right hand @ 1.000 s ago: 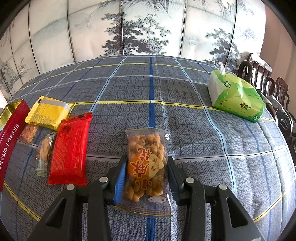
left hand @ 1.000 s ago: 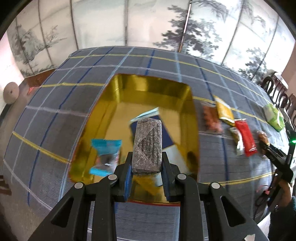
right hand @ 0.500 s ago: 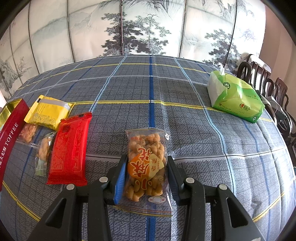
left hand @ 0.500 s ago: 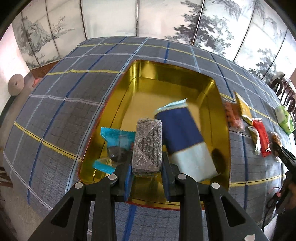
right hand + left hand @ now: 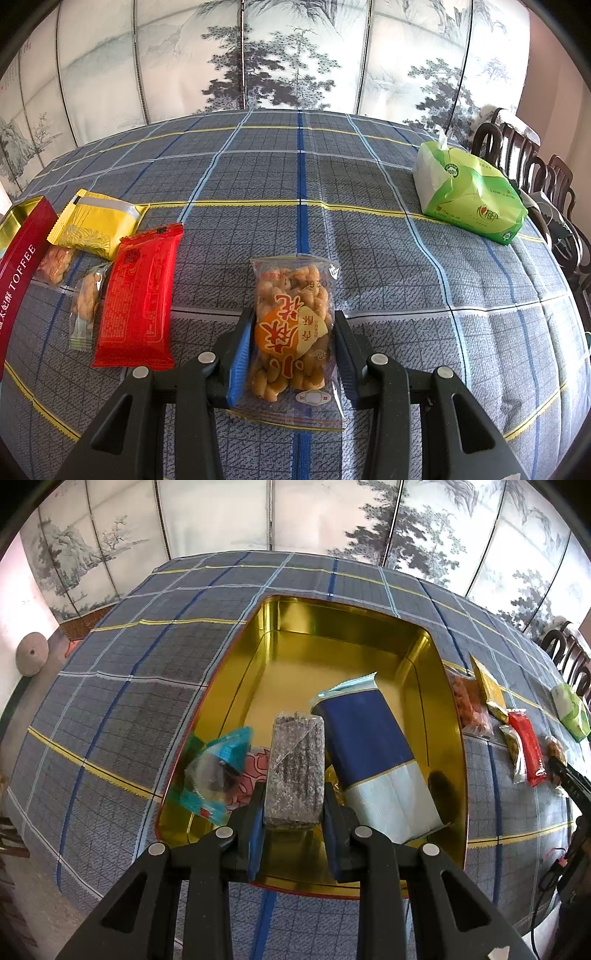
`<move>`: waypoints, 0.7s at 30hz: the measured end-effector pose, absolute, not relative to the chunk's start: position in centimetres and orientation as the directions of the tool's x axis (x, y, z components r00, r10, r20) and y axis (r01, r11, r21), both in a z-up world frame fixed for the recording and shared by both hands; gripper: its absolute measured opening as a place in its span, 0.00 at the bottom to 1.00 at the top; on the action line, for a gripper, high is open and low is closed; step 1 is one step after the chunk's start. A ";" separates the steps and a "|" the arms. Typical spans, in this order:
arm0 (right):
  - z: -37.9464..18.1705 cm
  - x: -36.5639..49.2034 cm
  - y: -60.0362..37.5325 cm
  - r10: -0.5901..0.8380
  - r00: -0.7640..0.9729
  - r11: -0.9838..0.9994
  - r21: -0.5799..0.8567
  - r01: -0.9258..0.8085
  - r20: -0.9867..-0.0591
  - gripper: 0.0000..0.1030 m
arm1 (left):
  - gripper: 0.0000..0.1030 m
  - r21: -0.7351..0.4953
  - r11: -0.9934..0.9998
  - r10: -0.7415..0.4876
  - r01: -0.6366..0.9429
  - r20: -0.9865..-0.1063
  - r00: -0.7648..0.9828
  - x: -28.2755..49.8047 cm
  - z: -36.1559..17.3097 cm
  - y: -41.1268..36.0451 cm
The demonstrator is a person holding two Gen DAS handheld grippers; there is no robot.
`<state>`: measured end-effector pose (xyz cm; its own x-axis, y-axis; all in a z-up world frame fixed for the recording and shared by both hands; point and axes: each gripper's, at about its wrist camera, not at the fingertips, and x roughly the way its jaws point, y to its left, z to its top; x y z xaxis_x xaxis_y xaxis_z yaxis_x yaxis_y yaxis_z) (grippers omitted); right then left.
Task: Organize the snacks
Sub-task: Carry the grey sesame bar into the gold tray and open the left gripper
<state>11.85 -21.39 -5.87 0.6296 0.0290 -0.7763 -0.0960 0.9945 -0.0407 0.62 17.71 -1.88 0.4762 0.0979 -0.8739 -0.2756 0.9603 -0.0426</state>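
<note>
My left gripper (image 5: 293,812) is shut on a dark speckled bar (image 5: 295,764) in clear wrap, held upright over the near end of the gold tin (image 5: 332,613). Inside the tin lie a blue-and-white packet (image 5: 373,753), a teal packet (image 5: 218,775) and a pink patterned wrapper (image 5: 253,771). My right gripper (image 5: 293,343) is shut on a clear bag of fried dough twists (image 5: 293,325) low at the tablecloth; I cannot tell whether the bag is lifted. Left of it lie a red packet (image 5: 138,299), a yellow packet (image 5: 98,225) and two small clear snack packs (image 5: 86,299).
The tin's red outer wall (image 5: 20,258) reads TOFFEE at the far left of the right wrist view. A green tissue pack (image 5: 469,192) lies at the back right, near dark wooden chairs (image 5: 535,177). A painted folding screen (image 5: 295,55) stands behind the checked table.
My left gripper has sunk closer to the tin with the bar still in it, then held still. The right gripper and its bag have not moved.
</note>
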 end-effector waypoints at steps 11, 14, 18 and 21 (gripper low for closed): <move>-5.8 11.7 -21.5 0.026 0.630 0.994 -0.045 -0.096 -0.776 0.39 | 0.27 -0.025 0.965 0.104 -0.262 -0.878 0.468 0.6 -2.0 17.4; -5.8 11.7 -21.3 0.025 0.630 0.994 -0.045 -0.096 -0.776 0.39 | 0.27 -0.031 0.964 0.101 -0.264 -0.876 0.471 0.5 -1.8 17.4; -5.8 11.7 -21.2 0.022 0.630 0.994 -0.050 -0.096 -0.776 0.39 | 0.34 -0.036 0.964 0.099 -0.264 -0.872 0.480 0.3 -1.4 17.3; -5.8 11.7 -21.1 0.019 0.630 0.994 -0.052 -0.094 -0.776 0.39 | 0.38 -0.037 0.965 0.098 -0.258 -0.867 0.489 0.1 -1.1 17.0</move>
<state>11.68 -21.11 -5.76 0.6305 0.0191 -0.7760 -0.0938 0.9942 -0.0517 0.10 17.04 -1.06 0.4891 0.0977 -0.8667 -0.2579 0.9655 -0.0367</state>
